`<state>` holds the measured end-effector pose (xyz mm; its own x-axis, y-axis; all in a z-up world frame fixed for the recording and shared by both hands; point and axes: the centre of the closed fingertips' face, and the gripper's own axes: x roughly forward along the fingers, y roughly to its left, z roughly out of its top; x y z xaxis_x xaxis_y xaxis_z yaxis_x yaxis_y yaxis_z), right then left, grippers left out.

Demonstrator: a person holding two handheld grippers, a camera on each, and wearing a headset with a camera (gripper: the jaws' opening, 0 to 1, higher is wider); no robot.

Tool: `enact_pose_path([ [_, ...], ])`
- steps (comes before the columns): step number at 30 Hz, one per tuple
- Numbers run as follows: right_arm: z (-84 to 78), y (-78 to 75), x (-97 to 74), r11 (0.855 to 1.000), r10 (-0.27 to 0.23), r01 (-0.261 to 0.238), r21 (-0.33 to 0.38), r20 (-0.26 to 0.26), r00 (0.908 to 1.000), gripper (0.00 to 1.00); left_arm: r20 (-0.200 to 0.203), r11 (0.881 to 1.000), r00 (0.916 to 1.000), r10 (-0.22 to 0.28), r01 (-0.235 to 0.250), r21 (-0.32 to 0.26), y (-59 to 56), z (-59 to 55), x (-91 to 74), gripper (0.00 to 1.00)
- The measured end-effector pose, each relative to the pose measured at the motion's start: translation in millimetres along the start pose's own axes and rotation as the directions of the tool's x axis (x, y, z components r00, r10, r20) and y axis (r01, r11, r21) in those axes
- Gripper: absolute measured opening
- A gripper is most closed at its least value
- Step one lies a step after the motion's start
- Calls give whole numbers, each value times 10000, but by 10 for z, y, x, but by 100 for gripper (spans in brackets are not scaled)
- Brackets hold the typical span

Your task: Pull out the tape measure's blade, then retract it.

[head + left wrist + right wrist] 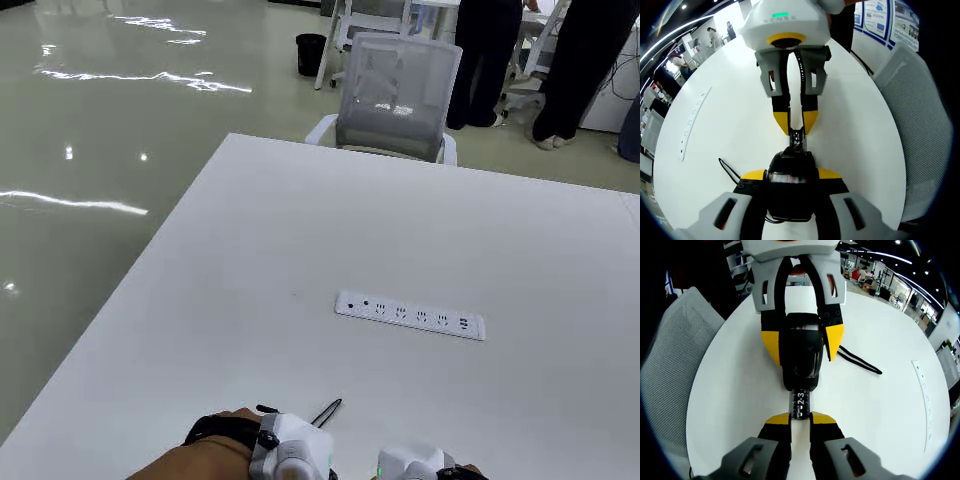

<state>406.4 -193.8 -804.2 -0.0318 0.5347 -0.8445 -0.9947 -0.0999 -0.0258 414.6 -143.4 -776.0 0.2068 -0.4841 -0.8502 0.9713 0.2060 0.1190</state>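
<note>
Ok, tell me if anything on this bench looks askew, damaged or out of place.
Nothing stands out. The left gripper holds the tape measure squarely, and the right gripper pinches its blade, which runs straight and unkinked between them. The strap trails loose on the white table, and the power strip lies flat.

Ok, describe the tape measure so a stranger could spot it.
On the white table, close to the person, the left hand-held gripper clamps the tape measure. It is a black case with a numbered blade and strap, unlike the white power strip.

Tape measure [791,185] before power strip [692,122]
</note>
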Motion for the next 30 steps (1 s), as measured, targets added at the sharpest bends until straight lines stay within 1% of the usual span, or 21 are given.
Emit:
enact_pose_path([
  [21,-33,4,-18,10000,5,-5,1,-34,10000,11,-15,10000,10000,27,-27,-26,-5,-1,2,32],
  [30,-111,-6,-53,10000,4,-3,75,-115,9999,11,-12,10000,10000,-8,8,-21,-4,0,-5,32],
])
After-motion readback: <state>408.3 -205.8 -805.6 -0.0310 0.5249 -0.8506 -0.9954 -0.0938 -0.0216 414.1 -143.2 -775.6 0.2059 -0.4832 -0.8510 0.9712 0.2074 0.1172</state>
